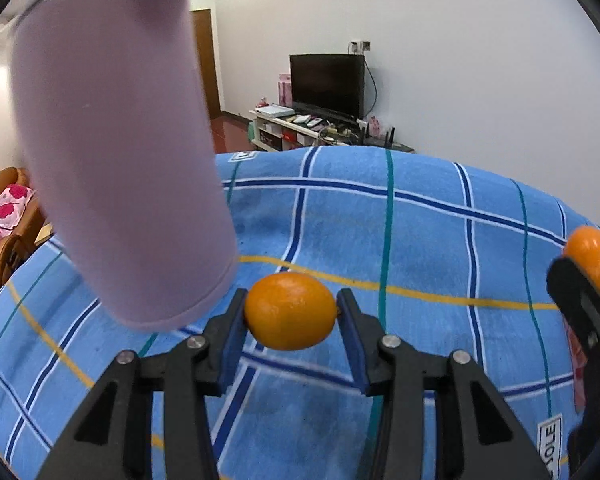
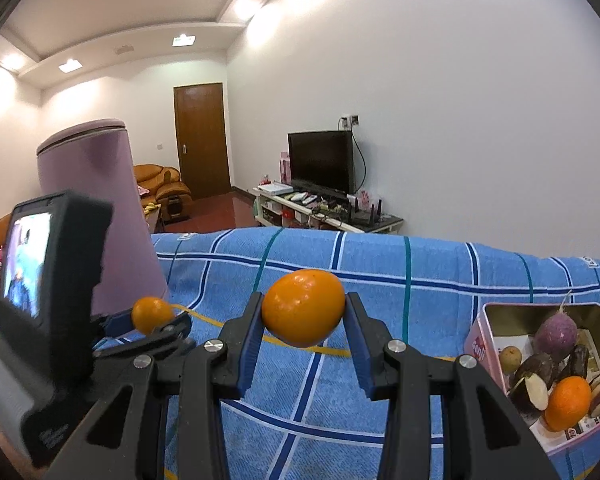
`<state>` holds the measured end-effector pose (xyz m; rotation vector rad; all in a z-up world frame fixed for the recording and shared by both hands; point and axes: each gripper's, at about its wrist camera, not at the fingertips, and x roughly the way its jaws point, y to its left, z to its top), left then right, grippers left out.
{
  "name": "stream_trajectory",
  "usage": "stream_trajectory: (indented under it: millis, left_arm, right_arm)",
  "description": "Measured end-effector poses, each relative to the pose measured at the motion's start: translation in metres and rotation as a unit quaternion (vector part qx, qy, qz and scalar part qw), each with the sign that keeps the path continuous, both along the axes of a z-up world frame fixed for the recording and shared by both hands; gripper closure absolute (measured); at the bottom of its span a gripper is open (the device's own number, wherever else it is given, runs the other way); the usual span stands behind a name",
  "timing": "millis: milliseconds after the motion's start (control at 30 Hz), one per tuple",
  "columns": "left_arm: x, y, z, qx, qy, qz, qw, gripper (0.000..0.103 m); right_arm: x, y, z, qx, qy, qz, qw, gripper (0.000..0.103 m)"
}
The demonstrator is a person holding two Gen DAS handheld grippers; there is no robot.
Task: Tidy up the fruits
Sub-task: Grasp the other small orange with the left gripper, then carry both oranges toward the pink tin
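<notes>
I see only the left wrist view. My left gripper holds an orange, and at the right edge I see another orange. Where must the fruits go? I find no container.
Observer: A pink tin stands on the blue cloth, to the right of the right gripper.
Operator: Is it empty?
Observer: No. It holds one orange, a purple round root and dark pieces cut open.
Operator: Is the other orange free on the cloth?
Observer: No, the right gripper is shut on it, above the cloth.

Bright ceiling lights [image 2: 183,40], fisheye-bent edges, blurred purple bin [image 1: 116,152]
</notes>
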<state>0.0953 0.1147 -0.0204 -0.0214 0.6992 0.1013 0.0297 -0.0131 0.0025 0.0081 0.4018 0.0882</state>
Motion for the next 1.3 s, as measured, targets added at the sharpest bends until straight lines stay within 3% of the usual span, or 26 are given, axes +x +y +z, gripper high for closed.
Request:
stream_trajectory:
  millis: [500, 1300]
  left_arm:
    - [-0.052, -0.004, 0.007, 0.019, -0.055, 0.032, 0.9978, 0.057]
    - [-0.093, -0.021, 0.011, 0.028, -0.073, 0.028, 0.9965, 0.057]
  right_arm:
    - [-0.030, 0.001, 0.005, -0.011, -0.020, -0.004, 1.000, 0.061]
    - [-0.069, -0.007, 0.008, -0.015, -0.023, -0.010, 1.000, 0.061]
